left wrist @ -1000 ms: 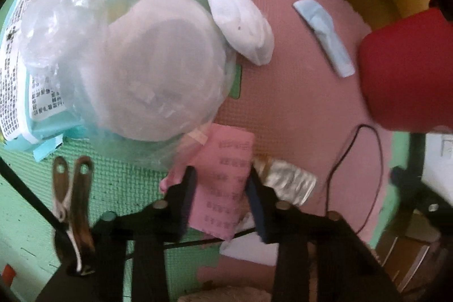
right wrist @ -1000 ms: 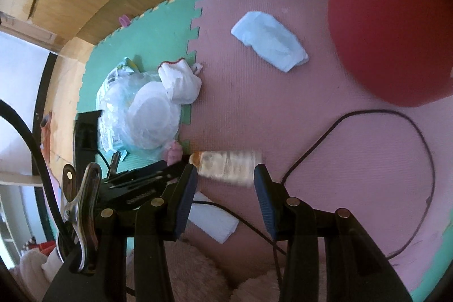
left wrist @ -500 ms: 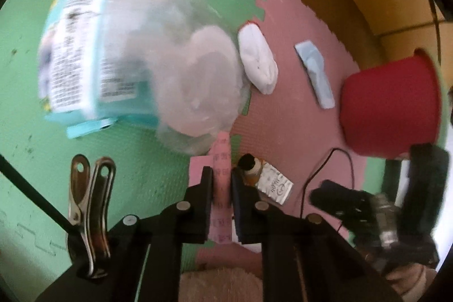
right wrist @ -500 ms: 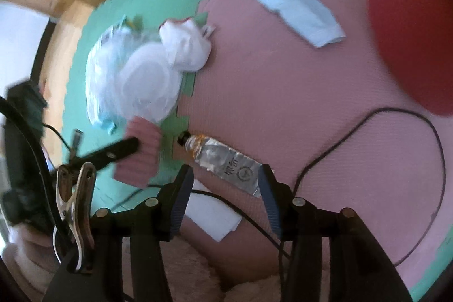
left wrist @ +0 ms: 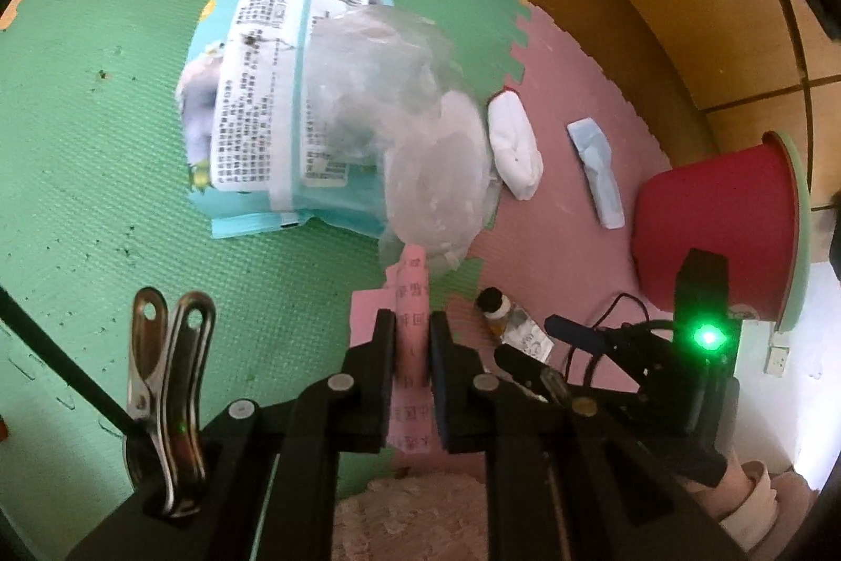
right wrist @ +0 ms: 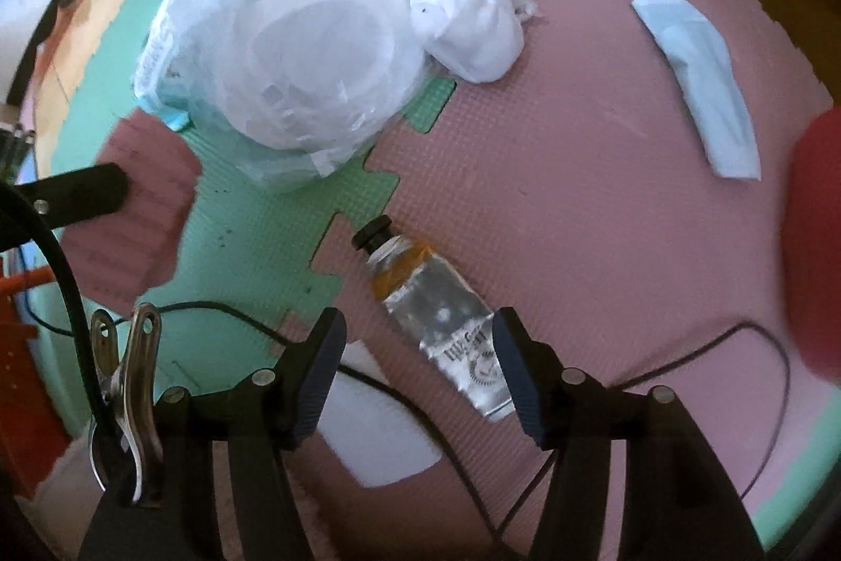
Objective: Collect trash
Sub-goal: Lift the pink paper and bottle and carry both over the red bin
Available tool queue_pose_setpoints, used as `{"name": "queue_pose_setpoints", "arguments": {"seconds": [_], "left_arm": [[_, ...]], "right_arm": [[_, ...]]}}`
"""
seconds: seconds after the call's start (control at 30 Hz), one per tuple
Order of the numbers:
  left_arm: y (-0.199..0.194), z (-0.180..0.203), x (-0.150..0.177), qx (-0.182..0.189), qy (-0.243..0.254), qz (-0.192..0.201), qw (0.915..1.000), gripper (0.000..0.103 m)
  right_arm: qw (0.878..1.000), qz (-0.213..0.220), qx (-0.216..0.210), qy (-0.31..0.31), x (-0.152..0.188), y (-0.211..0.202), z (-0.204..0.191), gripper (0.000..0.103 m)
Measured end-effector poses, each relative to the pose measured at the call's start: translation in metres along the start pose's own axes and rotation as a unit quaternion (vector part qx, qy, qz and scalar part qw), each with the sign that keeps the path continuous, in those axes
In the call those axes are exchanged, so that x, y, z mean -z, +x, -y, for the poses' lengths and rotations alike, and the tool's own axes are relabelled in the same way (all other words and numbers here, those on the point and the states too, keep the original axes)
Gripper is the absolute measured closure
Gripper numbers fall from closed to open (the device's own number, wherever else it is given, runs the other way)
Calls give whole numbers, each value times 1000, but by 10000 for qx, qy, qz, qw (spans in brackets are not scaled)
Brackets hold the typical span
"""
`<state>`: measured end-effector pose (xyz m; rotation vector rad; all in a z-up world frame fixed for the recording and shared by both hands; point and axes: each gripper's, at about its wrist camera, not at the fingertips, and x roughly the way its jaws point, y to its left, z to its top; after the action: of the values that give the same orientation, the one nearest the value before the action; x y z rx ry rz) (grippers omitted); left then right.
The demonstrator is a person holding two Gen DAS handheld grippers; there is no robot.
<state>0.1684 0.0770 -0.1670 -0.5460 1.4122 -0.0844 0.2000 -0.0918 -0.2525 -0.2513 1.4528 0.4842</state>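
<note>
Right gripper (right wrist: 418, 361) jaws opening, straddling paint tube (right wrist: 433, 316); tube axis running 11-to-5. Left gripper (left wrist: 412, 340) clamping pink paper (left wrist: 412, 298).

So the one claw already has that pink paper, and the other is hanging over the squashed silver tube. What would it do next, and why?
Probably lower the right claw a little further and close it on the silver tube. Its jaws have just been opening and stand apart, the tube lying flat on the pink mat between them, not yet pinched. The left claw is shut on the pink paper, so it is busy.
</note>
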Motion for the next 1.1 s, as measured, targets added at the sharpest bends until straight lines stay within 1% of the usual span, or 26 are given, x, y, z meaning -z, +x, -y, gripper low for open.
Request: {"name": "queue_pose_setpoints", "arguments": {"seconds": [0.17, 0.2, 0.27, 0.3, 0.33, 0.43, 0.47, 0.5, 0.53, 0.57, 0.63, 0.77, 0.87, 1.03, 1.1], "left_arm": [[4, 2, 0, -221, 95, -28, 9997, 90], [4, 2, 1, -232, 102, -31, 9997, 90], [3, 1, 1, -231, 100, -30, 9997, 90], [3, 1, 1, -235, 107, -29, 9997, 90], [3, 1, 1, -244, 120, -27, 9996, 90], [2, 2, 0, -264, 158, -36, 9995, 90], [2, 2, 0, -265, 167, -41, 9995, 90], [1, 3, -1, -269, 180, -47, 9995, 90], [1, 4, -2, -275, 196, -55, 9994, 90], [1, 6, -3, -281, 209, -65, 9994, 90], [-1, 9, -6, -298, 248, -82, 9992, 90], [-6, 18, -12, -341, 346, -102, 9988, 90], [-10, 26, -17, -385, 382, -111, 9985, 90], [-21, 48, -28, -431, 478, -131, 9978, 90], [-28, 60, -32, -430, 557, -129, 9974, 90]], "right_arm": [[9997, -149, 187, -50, -3, 14, -4, 44], [9995, -205, 220, -37, -3, 17, -4, 44], [9990, -177, 408, -46, -3, 21, -6, 44], [9987, -239, 448, -32, -4, 24, -6, 44], [9986, -211, 475, -17, -4, 24, -7, 45], [9976, -219, 654, -19, -8, 25, -9, 54], [9975, -188, 681, -30, -8, 24, -8, 60], [9975, -156, 690, -28, -9, 23, -7, 73], [9974, -130, 705, 13, -10, 22, -5, 80], [9978, -123, 648, 95, -15, 20, 0, 94], [9982, -158, 494, 305, -19, 20, 9, 99], [9987, -188, 289, 383, -21, 17, 17, 100], [9990, -104, 74, 433, -22, 5, 23, 100], [9987, 183, -123, 455, -30, -32, 28, 100], [9984, 287, -181, 459, -24, -48, 36, 100]]}}
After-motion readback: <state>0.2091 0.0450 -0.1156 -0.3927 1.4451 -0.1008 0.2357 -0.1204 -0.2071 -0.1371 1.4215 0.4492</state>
